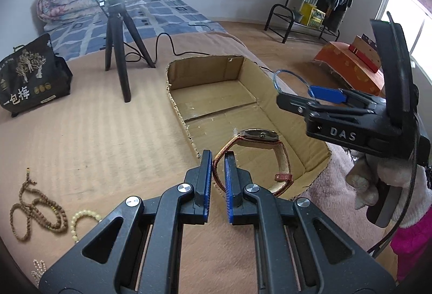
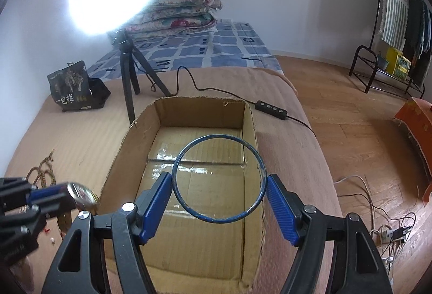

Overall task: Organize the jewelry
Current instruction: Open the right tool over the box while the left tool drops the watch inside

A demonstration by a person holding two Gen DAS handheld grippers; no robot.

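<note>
My left gripper (image 1: 217,172) is shut on the red-brown strap of a wristwatch (image 1: 259,136) and holds it over the near corner of an open cardboard box (image 1: 232,70). The watch face also shows in the right wrist view (image 2: 81,192). My right gripper (image 2: 220,192) is shut on a thin blue bangle (image 2: 178,156), pressed between both pads above the box (image 2: 135,142). In the left wrist view the right gripper (image 1: 324,97) hovers over the box's right wall with the bangle (image 1: 280,75).
Brown bead strings (image 1: 35,210), a pale bead bracelet (image 1: 81,215) and a small pearl piece (image 1: 37,269) lie on the tan bedspread at left. A tripod (image 1: 118,51) with a ring light, its cable and a black bag (image 1: 29,78) stand behind the box.
</note>
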